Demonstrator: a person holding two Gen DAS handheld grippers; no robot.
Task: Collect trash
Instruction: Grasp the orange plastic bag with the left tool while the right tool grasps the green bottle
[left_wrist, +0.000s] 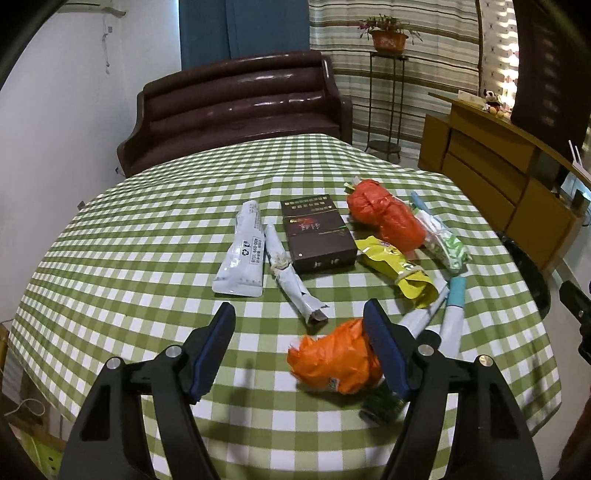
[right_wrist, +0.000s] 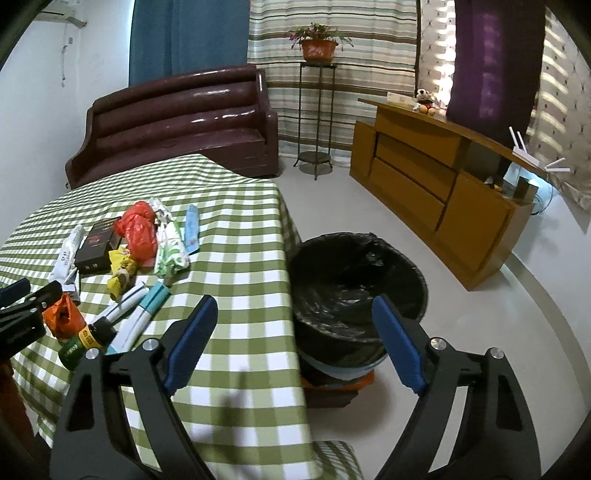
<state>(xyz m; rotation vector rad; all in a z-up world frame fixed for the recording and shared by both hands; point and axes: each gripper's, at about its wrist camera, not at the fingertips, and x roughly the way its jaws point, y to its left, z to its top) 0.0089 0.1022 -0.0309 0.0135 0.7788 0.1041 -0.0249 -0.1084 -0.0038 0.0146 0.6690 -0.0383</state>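
Trash lies scattered on a green checked tablecloth (left_wrist: 147, 229). My left gripper (left_wrist: 298, 306) is open low over the cloth, with a crumpled orange bag (left_wrist: 332, 358) between its fingers, against the right one. A small green bottle (left_wrist: 380, 406) lies just behind that finger. Farther off are a white pouch (left_wrist: 242, 251), a rolled grey wrapper (left_wrist: 291, 275), a dark box (left_wrist: 316, 236), a red bag (left_wrist: 384, 214), a yellow wrapper (left_wrist: 399, 269) and white tubes (left_wrist: 452, 317). My right gripper (right_wrist: 295, 300) is open and empty over the table's right edge, with the black-lined bin (right_wrist: 354, 280) beyond.
The bin stands on the floor close to the table's right side. A dark red sofa (right_wrist: 177, 118) is behind the table. A wooden cabinet (right_wrist: 436, 192) runs along the right wall, and a plant stand (right_wrist: 317, 110) is in the corner.
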